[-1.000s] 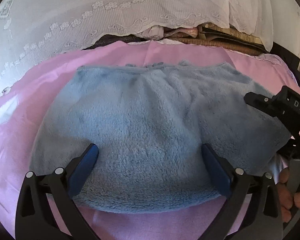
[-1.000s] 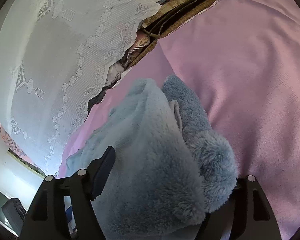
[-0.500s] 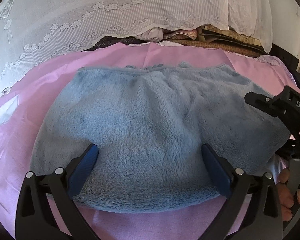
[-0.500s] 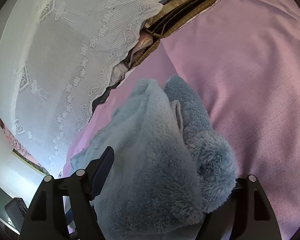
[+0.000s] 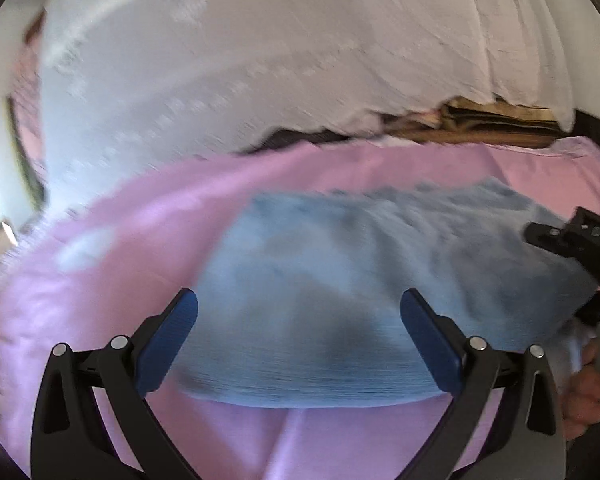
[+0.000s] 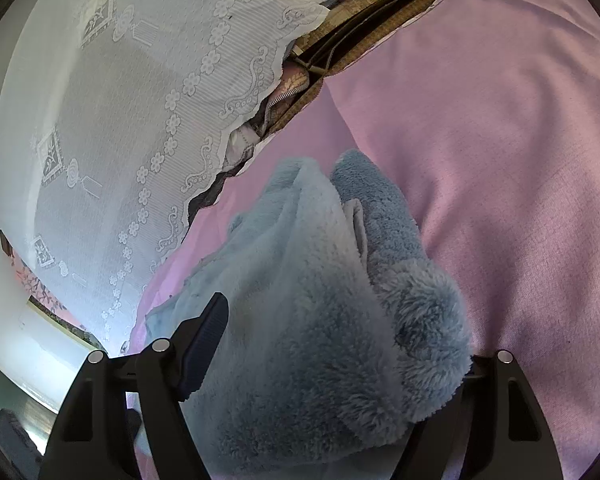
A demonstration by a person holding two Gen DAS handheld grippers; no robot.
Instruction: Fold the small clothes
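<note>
two grippers in play. left gripper (image 5: pixel 298 334) sat low over the near edge of the blue fleece garment (image 5: pixel 380 292), jaws spread wide, blue pads (image 5: pixel 171 342) apart w/ nothing between them but the cloth lying below; can't tell if the tips touched it. left view was smeared w/ motion blur. garment lay flat on the pink sheet (image 5: pixel 140 240), its right end running to the right gripper (image 5: pixel 580 248), seen from the side at the frame edge w/ the person's hand (image 5: pixel 588 384) under it.

right wrist view: right gripper (image 6: pixel 340 364) tilted, fleece (image 6: pixel 308 320) bunched up thick between the jaws, filling the gap and hiding the right finger; left pad (image 6: pixel 204 344) pressed against the pile. looked clamped on that folded end. lace curtain (image 6: pixel 140 120) hung behind the pink sheet (image 6: pixel 500 160).
</note>
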